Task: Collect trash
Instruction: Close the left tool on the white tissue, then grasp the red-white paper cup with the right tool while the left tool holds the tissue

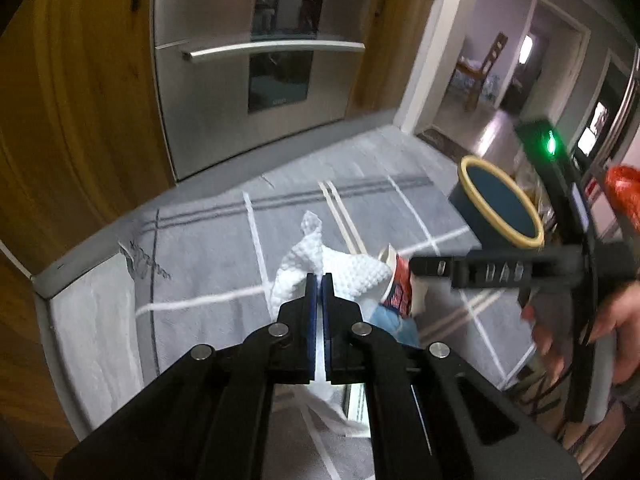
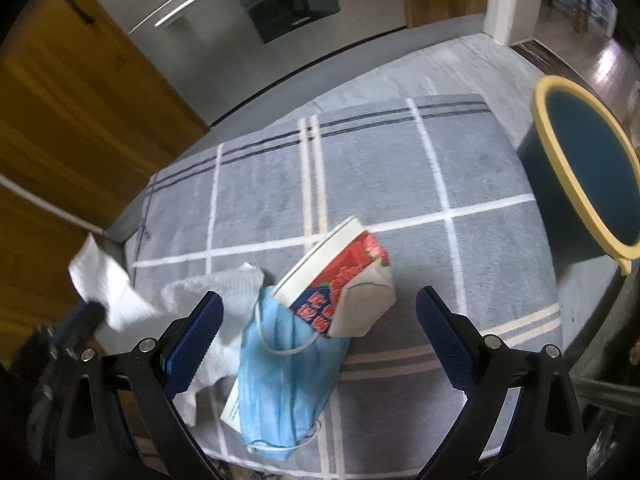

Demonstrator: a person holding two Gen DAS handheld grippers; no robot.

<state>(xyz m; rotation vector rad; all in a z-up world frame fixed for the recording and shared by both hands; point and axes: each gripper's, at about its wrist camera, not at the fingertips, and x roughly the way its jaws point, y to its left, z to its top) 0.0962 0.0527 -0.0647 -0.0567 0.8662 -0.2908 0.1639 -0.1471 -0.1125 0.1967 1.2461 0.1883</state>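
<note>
Left tool (image 1: 319,280) pinches towel (image 1: 340,268); right tool (image 2: 320,312), spread, straddles cup (image 2: 344,276); bin (image 2: 592,184) at 2 o'clock

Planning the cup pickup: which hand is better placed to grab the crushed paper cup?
Right. The right gripper is open with the paper cup just ahead between its fingers; the left gripper is shut on the paper towel.

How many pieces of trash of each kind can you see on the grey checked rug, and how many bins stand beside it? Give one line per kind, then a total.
White paper towel, pinched in the left gripper: 1
Blue face mask: 1
Crushed paper cup: 1
Bin with yellow rim: 1
Total: 4
</note>
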